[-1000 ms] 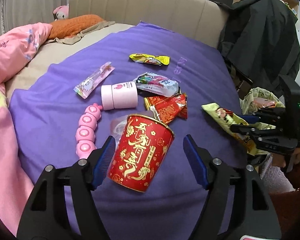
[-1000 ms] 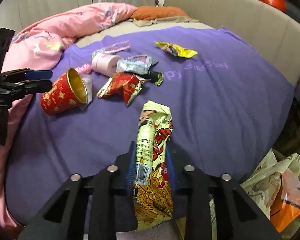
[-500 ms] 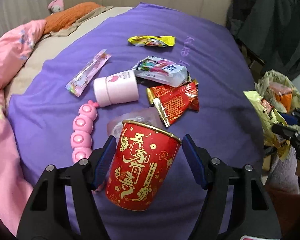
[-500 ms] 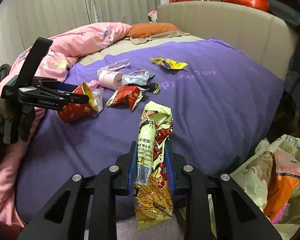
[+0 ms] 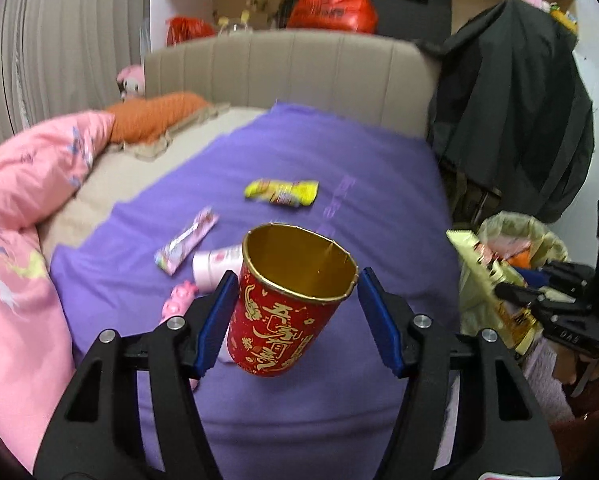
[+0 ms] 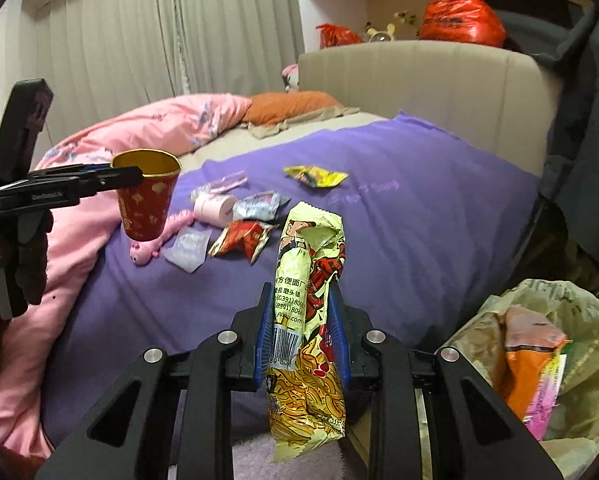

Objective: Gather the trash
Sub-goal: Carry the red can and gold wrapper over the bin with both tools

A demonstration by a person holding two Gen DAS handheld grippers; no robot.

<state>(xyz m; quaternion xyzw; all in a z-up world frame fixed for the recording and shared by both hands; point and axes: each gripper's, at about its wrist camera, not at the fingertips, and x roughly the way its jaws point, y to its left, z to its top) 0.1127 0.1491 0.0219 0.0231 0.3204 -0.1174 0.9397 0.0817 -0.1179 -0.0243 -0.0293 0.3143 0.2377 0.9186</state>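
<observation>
Two grippers are seen, each with a piece of trash between its blue pads. In the right wrist view, the right gripper [image 6: 302,332] is clenched on a noodle packet [image 6: 309,312] at lower centre; the packet's long axis runs up and down the frame, its torn top pointing up and away, its bottom hanging below the pads. At lower right, a bin bag [image 6: 579,360] is seen open, with orange and pink wrappers inside.

In the left wrist view, a red cup [image 5: 287,304] is seen at centre between the pads of the left gripper [image 5: 297,320], whose jaws are closing; the left pad is pressed on the cup's side, while a slight gap seems to remain at the right pad. The cup is held clear of the purple blanket [image 5: 339,168], its axis tilted, gold mouth pointing up and away, base toward the camera. From the right wrist view, at middle left, the cup is seen nearly upright, gripped just under its rim.

Farther off on the blanket lie a pink toy [image 6: 159,236], a clear wrapper [image 6: 187,244], a red wrapper [image 6: 243,236], a pink jar [image 6: 215,208], a silver wrapper [image 6: 259,206] and a pink wrapper [image 5: 187,244]. Beyond these, a yellow wrapper [image 5: 281,192] lies crosswise. A pink quilt [image 5: 15,184] is bunched at left, and a beige headboard [image 5: 291,68] stands farthest.
</observation>
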